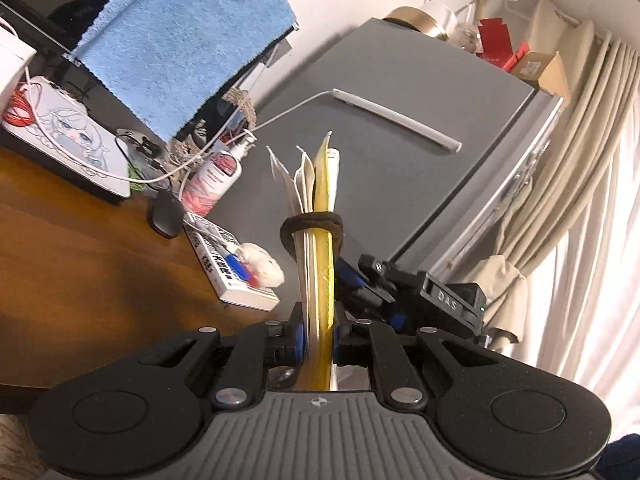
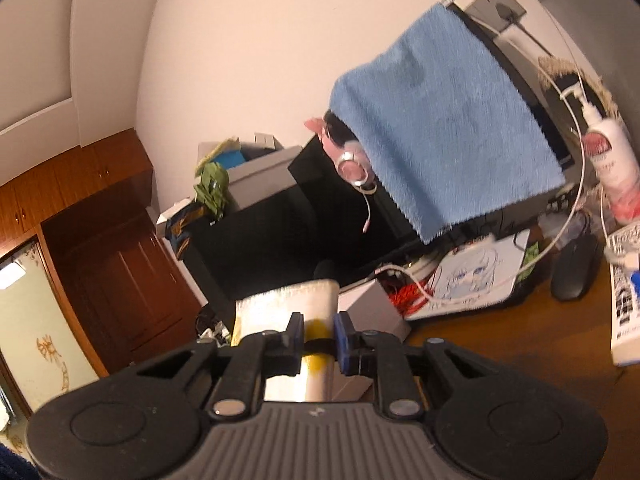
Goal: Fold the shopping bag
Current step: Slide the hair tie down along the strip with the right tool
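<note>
The left wrist view alone shows the left gripper clamped narrow on the edge of the folded shopping bag, held upright above the wooden desk and ringed by a dark band. The right wrist view alone shows the right gripper closed narrowly on the band around the bag's broad face.

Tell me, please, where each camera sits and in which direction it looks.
Left wrist: sits on the left gripper, looks along its fingers, shut on the folded bag, toward a desk and a grey fridge; the right gripper shows behind the bag.
Right wrist: sits on the right gripper, looks over the bag toward a wall and wardrobe.
Shared: bag, blue towel, lotion bottle, mouse.
</note>
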`<move>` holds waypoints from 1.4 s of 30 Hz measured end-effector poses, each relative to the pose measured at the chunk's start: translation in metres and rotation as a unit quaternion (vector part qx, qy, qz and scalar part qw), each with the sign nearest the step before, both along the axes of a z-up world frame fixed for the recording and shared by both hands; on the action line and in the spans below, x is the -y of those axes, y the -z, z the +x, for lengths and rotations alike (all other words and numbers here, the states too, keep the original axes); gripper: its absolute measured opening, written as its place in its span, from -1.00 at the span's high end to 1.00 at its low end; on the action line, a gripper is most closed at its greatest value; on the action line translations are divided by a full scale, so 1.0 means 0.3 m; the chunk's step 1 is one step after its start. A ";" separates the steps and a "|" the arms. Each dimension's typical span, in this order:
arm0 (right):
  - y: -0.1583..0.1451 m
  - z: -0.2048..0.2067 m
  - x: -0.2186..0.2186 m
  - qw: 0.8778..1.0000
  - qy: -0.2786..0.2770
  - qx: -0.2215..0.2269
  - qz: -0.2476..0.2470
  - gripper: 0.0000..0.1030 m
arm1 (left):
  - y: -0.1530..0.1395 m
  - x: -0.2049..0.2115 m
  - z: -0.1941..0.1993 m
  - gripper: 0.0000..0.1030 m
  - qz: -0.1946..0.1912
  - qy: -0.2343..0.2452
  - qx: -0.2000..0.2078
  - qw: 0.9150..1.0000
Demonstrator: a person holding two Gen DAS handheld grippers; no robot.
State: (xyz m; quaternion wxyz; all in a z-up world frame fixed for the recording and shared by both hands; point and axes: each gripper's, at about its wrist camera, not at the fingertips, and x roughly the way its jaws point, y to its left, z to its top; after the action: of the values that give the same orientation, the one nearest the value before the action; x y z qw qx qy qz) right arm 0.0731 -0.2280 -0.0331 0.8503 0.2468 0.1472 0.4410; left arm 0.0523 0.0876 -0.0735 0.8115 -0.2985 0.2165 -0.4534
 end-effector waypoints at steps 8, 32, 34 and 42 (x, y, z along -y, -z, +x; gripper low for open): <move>-0.087 -0.121 -0.105 0.986 0.055 0.108 -0.111 0.35 | -0.009 0.042 -0.024 0.78 0.092 -0.061 0.037 0.993; -0.141 -0.195 -0.452 0.885 0.079 0.222 -0.402 -0.18 | 0.009 0.104 -0.070 0.78 0.199 -0.100 0.096 0.970; -0.141 -0.196 -0.437 0.890 0.076 0.215 -0.394 -0.18 | 0.007 0.103 -0.074 0.78 0.195 -0.102 0.097 0.971; -0.140 -0.118 -0.162 0.985 0.068 0.086 -0.131 -0.19 | -0.003 0.007 -0.047 0.78 0.075 -0.064 0.054 0.994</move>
State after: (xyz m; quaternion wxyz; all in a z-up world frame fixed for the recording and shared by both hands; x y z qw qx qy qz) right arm 0.0378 -0.1794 0.0090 0.9128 0.1034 0.1128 0.3786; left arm 0.0381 0.0855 -0.0727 0.8692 -0.2251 0.1868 -0.3986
